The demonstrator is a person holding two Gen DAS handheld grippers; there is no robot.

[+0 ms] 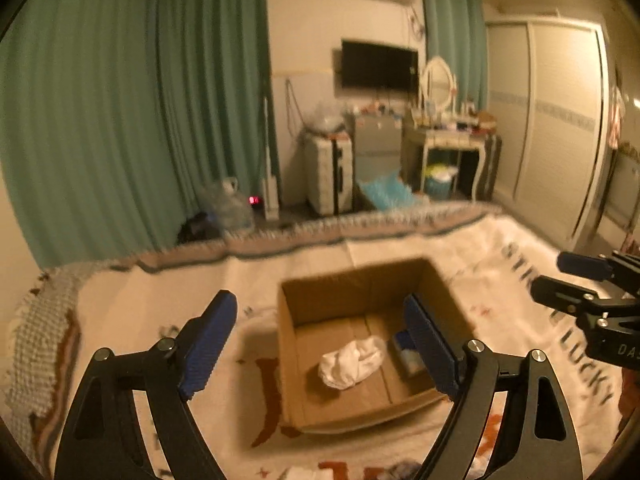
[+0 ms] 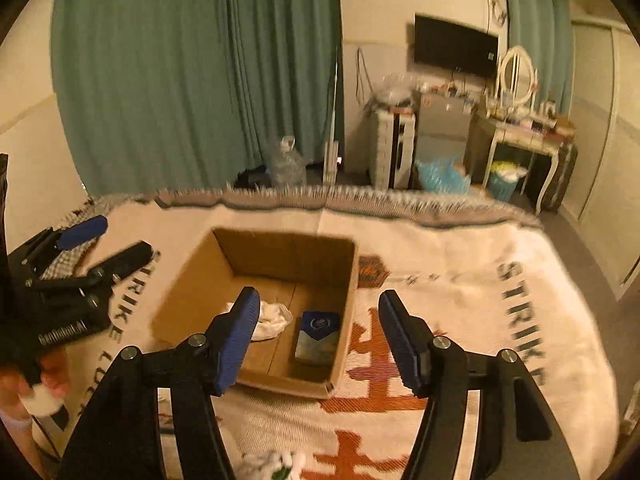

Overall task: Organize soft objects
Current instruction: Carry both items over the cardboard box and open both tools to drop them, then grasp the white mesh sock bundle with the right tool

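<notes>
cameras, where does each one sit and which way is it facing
Left wrist: on the left gripper, angled down at the cardboard box; the right gripper shows at right.
Right wrist: on the right gripper, facing the box; the left gripper and a hand show at left.
Shared: box, white cloth, blanket, curtains.

Both wrist cameras look down along their fingers across the bed toward the curtains, near the box; left one from its left, right one from its right, sharing it.
</notes>
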